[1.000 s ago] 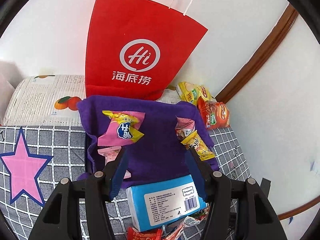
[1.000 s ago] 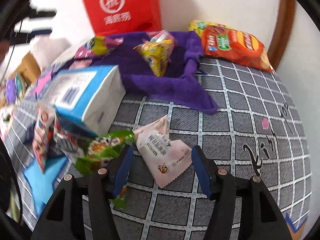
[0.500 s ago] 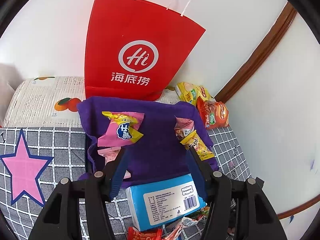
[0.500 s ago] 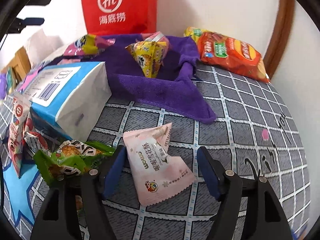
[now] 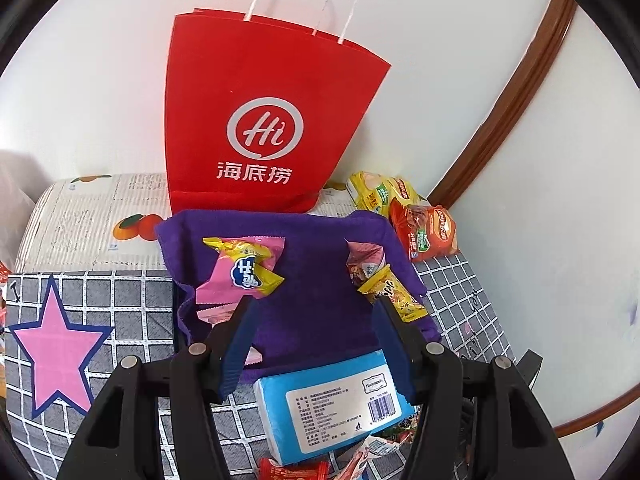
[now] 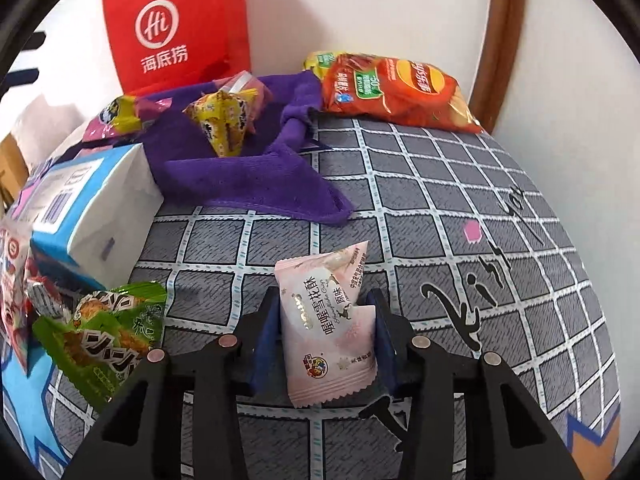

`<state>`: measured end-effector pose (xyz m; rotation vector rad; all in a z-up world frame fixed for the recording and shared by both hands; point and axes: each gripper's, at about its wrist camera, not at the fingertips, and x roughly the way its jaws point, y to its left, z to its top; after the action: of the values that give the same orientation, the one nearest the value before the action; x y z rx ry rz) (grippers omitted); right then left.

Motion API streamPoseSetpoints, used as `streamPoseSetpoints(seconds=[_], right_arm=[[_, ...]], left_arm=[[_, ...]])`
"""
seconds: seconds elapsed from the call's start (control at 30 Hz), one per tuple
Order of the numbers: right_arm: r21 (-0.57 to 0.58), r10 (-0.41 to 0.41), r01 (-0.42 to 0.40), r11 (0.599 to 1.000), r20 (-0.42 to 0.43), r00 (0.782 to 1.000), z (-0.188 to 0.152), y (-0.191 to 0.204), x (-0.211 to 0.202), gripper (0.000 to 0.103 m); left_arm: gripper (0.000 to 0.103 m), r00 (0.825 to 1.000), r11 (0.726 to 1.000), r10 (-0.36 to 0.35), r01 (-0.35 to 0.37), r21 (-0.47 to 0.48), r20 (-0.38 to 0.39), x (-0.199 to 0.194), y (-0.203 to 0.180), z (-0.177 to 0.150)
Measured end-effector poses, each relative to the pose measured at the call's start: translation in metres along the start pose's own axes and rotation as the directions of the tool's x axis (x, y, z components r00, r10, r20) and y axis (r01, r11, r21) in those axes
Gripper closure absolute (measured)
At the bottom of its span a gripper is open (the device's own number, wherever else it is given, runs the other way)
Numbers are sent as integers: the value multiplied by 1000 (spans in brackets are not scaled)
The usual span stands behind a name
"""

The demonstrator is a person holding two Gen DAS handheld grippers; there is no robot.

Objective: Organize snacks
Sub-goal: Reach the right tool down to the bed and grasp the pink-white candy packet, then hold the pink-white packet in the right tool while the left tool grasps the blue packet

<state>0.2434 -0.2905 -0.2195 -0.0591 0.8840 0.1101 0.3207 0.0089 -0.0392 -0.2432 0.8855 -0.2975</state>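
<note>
A green snack pack (image 6: 108, 332) lies left of the right gripper (image 6: 326, 320), with a blue box (image 6: 86, 216) behind it. The right gripper pinches a pale pink snack packet (image 6: 328, 328). The left gripper (image 5: 314, 320) is spread wide over a purple cloth (image 5: 312, 280).

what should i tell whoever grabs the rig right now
Right gripper: shut on the pale pink snack packet, low over the checked cloth.
Left gripper: open, holding nothing, above the blue tissue pack.
Done: several packets already lie in the purple-lined bin.
Left: bin the pink packet, then the green packet and the red chip bag.
</note>
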Motion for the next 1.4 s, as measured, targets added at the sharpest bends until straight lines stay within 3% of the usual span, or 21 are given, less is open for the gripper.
streamPoseSetpoints(seconds=[0.2, 0.43, 0.67, 0.83, 1.1, 1.27, 1.4], right_arm=[[-5, -17, 17, 1000, 0, 1000, -1, 2, -1, 59], [-13, -27, 27, 1000, -1, 1000, 0, 1, 0, 60], [-48, -68, 68, 996, 7, 998, 0, 9, -1, 60], [-17, -26, 26, 1000, -2, 1000, 0, 2, 0, 59], [-23, -34, 34, 999, -1, 999, -1, 4, 0, 59], [-21, -34, 34, 999, -2, 999, -1, 4, 0, 57], [-18, -31, 31, 999, -2, 1000, 0, 4, 0, 57]], left_arm=[[46, 999, 997, 43, -42, 64, -9, 5, -20, -9], [46, 999, 995, 53, -54, 83, 8, -16, -22, -31], [46, 990, 986, 144, -144, 84, 8, -29, 9, -79], [46, 977, 977, 212, -212, 19, -24, -26, 46, -117], [46, 972, 973, 167, -190, -135, -167, -5, 90, -173], [46, 977, 975, 99, -134, -180, -189, 3, 92, -195], [46, 978, 973, 140, -165, -162, -155, 6, 83, -198]])
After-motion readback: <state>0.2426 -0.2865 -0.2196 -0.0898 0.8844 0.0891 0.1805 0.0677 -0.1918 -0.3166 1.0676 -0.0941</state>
